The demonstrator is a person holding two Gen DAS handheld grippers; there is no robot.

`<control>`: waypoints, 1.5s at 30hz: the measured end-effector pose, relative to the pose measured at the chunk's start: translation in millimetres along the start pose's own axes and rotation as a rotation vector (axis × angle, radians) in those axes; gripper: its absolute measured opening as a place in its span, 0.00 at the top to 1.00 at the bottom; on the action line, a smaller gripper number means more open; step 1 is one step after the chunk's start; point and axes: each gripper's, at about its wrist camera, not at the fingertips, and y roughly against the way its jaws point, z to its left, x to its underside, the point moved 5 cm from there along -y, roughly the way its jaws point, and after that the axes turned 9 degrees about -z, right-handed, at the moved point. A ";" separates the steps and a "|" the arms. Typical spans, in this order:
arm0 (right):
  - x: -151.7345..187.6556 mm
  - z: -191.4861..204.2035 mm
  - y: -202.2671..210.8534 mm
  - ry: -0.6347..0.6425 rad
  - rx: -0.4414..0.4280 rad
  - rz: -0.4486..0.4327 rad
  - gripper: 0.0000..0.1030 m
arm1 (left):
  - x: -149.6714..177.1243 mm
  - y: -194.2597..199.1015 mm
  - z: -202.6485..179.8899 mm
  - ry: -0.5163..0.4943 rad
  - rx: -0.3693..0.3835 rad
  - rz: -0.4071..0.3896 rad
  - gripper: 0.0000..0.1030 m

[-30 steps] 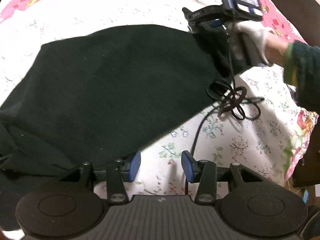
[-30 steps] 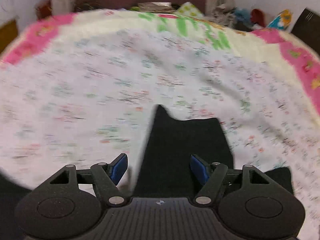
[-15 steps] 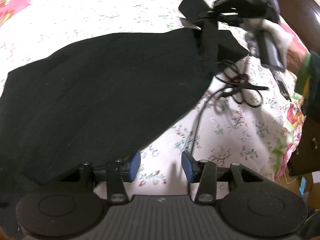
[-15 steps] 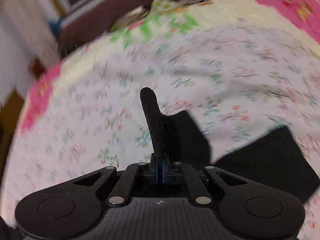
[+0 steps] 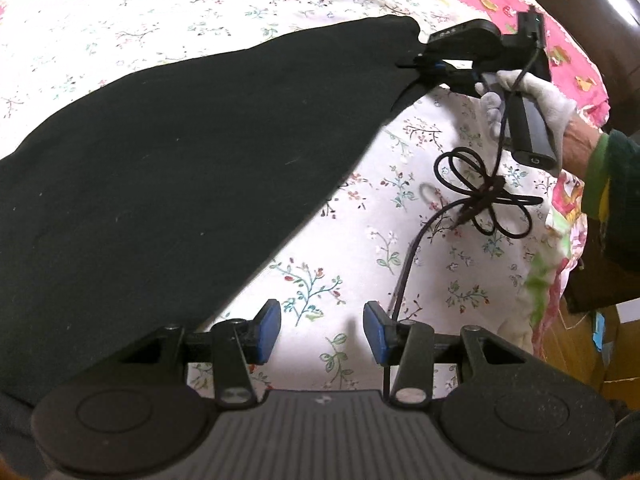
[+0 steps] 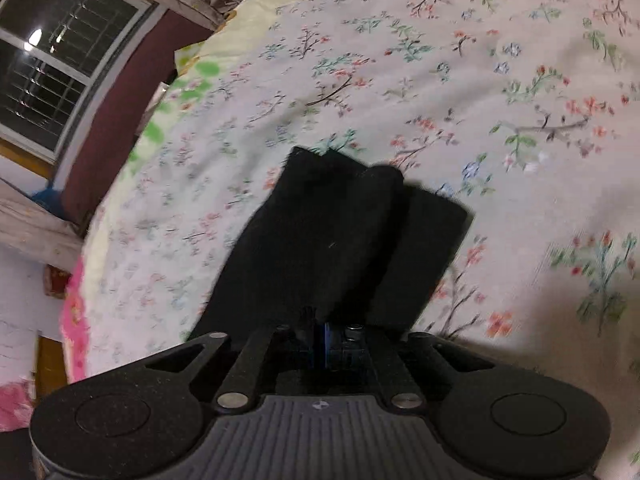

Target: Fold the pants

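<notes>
Black pants (image 5: pixel 180 168) lie spread on a floral bedsheet (image 5: pixel 400 216), folding barely begun; right gripper (image 6: pixel 324 340) clamps a leg end, left gripper (image 5: pixel 320 328) gapes empty.

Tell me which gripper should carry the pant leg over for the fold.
Right. The right gripper is already shut on the end of the black pants, lifting it off the floral sheet. The left gripper is open over bare sheet, holding nothing.

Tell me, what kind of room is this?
Probably a bedroom at home: black pants are spread on a bed with a floral sheet, and a barred window with dark outside stands beyond it.
</notes>
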 end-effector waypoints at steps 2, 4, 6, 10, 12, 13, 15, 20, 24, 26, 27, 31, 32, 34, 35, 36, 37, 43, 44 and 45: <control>-3.9 1.9 4.0 0.050 0.009 0.009 0.99 | -2.6 4.6 0.0 0.007 -0.004 -0.009 0.49; -8.0 2.0 15.4 0.080 0.038 0.011 0.90 | -3.3 8.9 1.4 0.041 -0.015 -0.030 0.49; -11.8 0.9 31.4 0.118 0.080 0.002 0.84 | -1.9 21.3 6.0 0.083 -0.036 -0.075 0.49; -2.1 32.3 59.2 0.340 0.090 0.010 0.79 | 8.0 48.0 25.7 0.155 -0.107 -0.164 0.49; 16.1 69.0 68.0 0.490 0.028 0.038 0.79 | 19.1 64.5 45.2 0.224 -0.169 -0.209 0.49; 27.3 90.0 72.1 0.566 -0.004 0.040 0.78 | 25.4 72.5 54.6 0.255 -0.202 -0.232 0.49; 55.0 132.0 74.4 0.625 -0.120 0.092 0.75 | 39.6 97.0 78.1 0.333 -0.273 -0.285 0.49; 158.5 241.4 58.3 0.744 -0.427 0.323 0.71 | 93.1 160.0 139.8 0.556 -0.396 -0.392 0.48; 262.1 332.1 53.4 0.875 -0.665 0.483 0.63 | 133.9 180.1 167.8 0.595 -0.461 -0.373 0.48; 311.4 373.2 50.4 0.940 -0.764 0.531 0.45 | 154.1 186.1 177.4 0.640 -0.461 -0.371 0.48; 332.8 389.6 47.7 0.968 -0.797 0.540 0.42 | 162.2 188.2 179.8 0.657 -0.464 -0.373 0.48; 396.9 429.8 35.9 1.069 -0.849 0.592 0.36 | 197.5 197.2 194.4 0.717 -0.482 -0.375 0.48; 405.0 433.1 32.3 1.100 -0.851 0.597 0.35 | 206.2 196.7 195.9 0.733 -0.482 -0.373 0.48; 425.9 434.8 26.3 1.164 -0.846 0.621 0.35 | 222.5 198.1 200.9 0.770 -0.480 -0.377 0.48; 432.5 435.2 24.1 1.176 -0.844 0.635 0.45 | 227.1 200.3 198.9 0.776 -0.482 -0.379 0.48; 438.2 436.4 23.7 1.181 -0.847 0.644 0.54 | 231.8 201.8 200.1 0.785 -0.488 -0.384 0.47; 443.0 436.5 25.9 1.189 -0.843 0.662 0.75 | 234.6 203.5 200.9 0.793 -0.492 -0.388 0.47; 458.1 432.6 52.1 1.232 -0.910 0.713 0.94 | 253.3 222.5 206.2 0.851 -0.525 -0.408 0.47; 460.3 432.4 59.5 1.240 -0.932 0.725 0.96 | 252.7 225.3 205.6 0.853 -0.530 -0.407 0.47; 464.9 432.3 68.1 1.249 -0.955 0.743 0.97 | 254.9 226.8 204.9 0.852 -0.535 -0.405 0.47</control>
